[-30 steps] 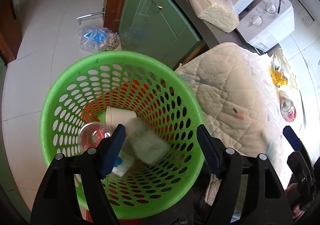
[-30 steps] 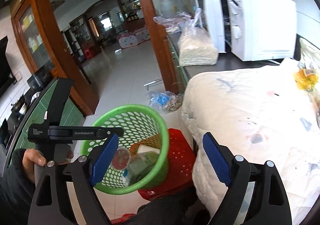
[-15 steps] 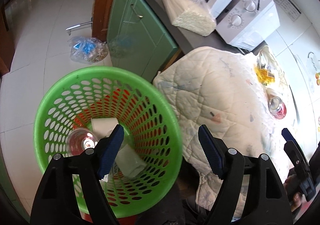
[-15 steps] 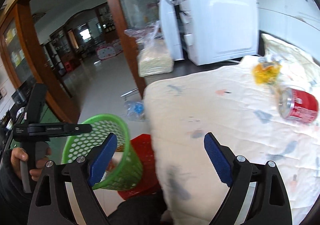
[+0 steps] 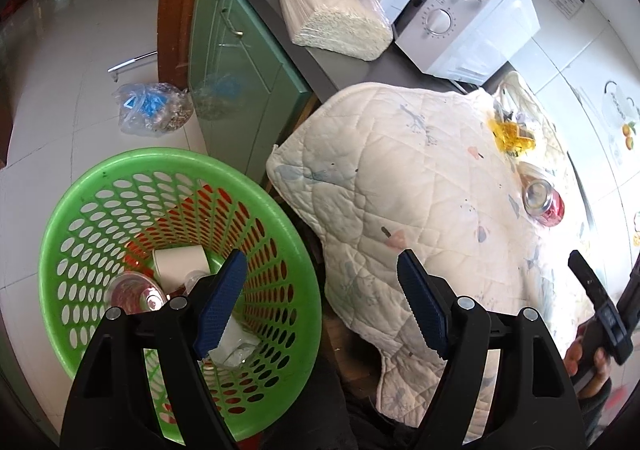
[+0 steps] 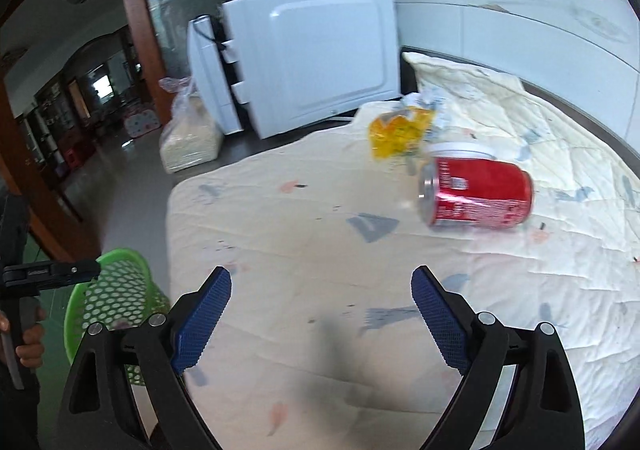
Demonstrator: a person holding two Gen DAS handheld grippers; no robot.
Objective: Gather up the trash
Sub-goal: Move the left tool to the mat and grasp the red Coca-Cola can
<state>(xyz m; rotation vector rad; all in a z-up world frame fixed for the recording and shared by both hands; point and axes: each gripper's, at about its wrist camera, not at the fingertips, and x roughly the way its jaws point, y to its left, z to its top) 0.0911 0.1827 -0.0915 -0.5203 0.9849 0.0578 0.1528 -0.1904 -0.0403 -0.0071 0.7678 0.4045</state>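
Note:
A green perforated basket [image 5: 100, 178] stands on the floor beside the table and holds a paper cup [image 5: 180, 262], a clear plastic cup [image 5: 132, 292] and other trash. It also shows in the right wrist view [image 6: 108, 290]. My left gripper [image 5: 320, 302] is open and empty above the basket's right rim. My right gripper [image 6: 320, 314] is open and empty above the quilted cloth [image 6: 300, 230]. A red soda can [image 6: 476, 196] lies on its side ahead and to the right of it, also in the left wrist view [image 5: 544, 202]. A yellow wrapper [image 6: 400, 130] lies behind the can.
A white microwave [image 6: 312, 54] and a bag of noodles [image 5: 332, 14] sit on the dark counter behind the cloth. Green cabinets [image 5: 236, 62] stand under the counter. A plastic bag of scraps [image 5: 152, 114] lies on the tiled floor. A white lid [image 6: 460, 148] sits behind the can.
My right gripper has swung right from the basket to over the cloth, bringing the can into view. My left gripper has drifted right, off the basket's centre. A green carton dropped into the basket.

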